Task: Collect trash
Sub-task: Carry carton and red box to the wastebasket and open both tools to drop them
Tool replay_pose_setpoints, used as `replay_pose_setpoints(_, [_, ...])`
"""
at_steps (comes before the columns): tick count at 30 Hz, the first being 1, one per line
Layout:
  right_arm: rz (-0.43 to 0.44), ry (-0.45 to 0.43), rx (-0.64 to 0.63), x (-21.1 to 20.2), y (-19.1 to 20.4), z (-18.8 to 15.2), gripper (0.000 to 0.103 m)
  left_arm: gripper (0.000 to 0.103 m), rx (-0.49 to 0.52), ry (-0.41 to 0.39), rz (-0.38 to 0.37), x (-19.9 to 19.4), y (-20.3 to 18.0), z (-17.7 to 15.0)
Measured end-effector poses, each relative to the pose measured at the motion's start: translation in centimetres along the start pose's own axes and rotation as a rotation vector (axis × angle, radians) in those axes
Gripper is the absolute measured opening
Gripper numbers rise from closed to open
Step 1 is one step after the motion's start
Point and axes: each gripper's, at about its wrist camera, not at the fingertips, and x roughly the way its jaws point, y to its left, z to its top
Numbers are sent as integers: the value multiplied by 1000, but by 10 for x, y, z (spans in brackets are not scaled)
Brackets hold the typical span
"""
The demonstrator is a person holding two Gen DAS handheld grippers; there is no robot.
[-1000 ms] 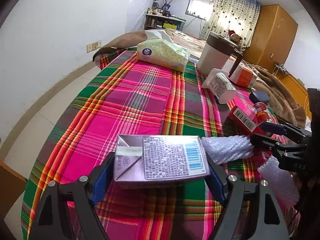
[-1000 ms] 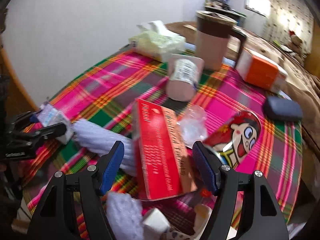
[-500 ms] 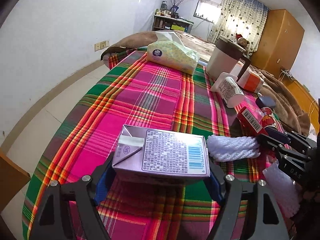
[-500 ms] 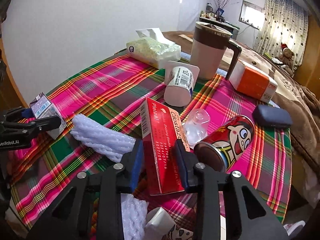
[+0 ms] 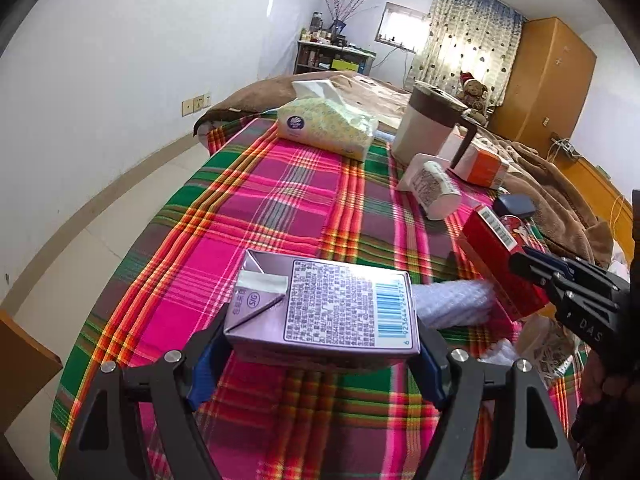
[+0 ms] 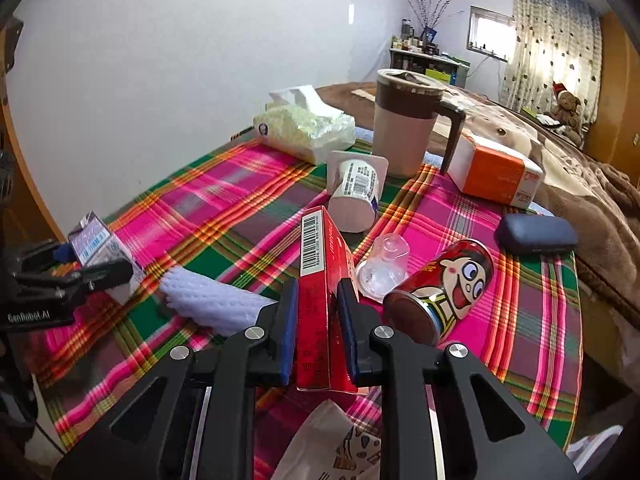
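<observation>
Nearest, L hand-held gripper (image 5: 322,354) is clamped on 1 purple drink carton (image 5: 324,308), while R hand-held gripper (image 6: 318,320) is pinched tight on 1 red box (image 6: 322,292) standing on edge above the plaid tabletop (image 5: 256,216). From the red box in the R view: 1 white foam net (image 6: 212,304) at 9 o'clock, 1 clear plastic lid (image 6: 382,264) and 1 red cartoon can (image 6: 444,284) at 3 o'clock. Farther off, 12 to 2 o'clock: 1 tipped yogurt cup (image 6: 354,196), 1 dark case (image 6: 536,234), 1 orange-white box (image 6: 494,172), 1 lidded jug (image 6: 404,120), 1 tissue pack (image 6: 304,130).
</observation>
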Motion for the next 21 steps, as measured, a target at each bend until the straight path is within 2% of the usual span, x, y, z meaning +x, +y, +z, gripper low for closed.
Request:
replay_pose_setpoints(6, [49, -42, 62, -17, -5, 0, 20, 78, 28, -20, -21, -16, -16, -1])
replay_pose_setpoints(21, [71, -163, 161, -86, -29, -14, 20, 78, 141, -83, -107, -61, -83, -3])
